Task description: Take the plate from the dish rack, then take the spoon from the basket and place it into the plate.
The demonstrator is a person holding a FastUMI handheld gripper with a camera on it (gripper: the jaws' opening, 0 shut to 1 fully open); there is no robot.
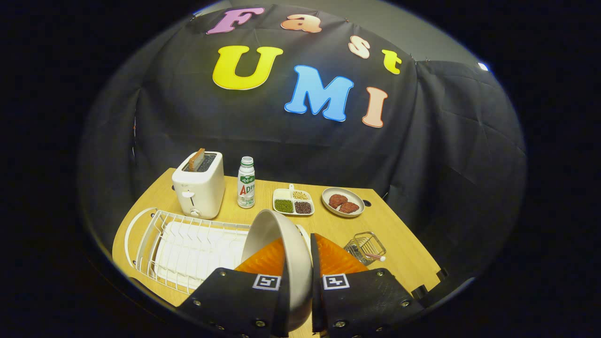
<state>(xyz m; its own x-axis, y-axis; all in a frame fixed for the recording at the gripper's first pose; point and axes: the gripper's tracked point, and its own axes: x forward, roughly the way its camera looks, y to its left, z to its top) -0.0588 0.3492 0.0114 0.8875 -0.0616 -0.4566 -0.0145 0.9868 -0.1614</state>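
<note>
A pale grey plate (274, 234) stands on edge between my two fingers, held up above the table. My gripper (299, 260) is shut on the plate, one finger on each face. Below and to the left lies the white wire dish rack (188, 249) with its white drip tray. To the right of the fingers sits a small wire basket (365, 246); the spoon (375, 257) lies in it with its pale tip sticking out toward the right.
At the back of the wooden table (399, 234) stand a white toaster (199, 183) with a slice of toast, a small bottle (246, 183), a divided dish of beans (293, 202) and a grey plate with brown patties (343, 202). Black cloth walls the booth.
</note>
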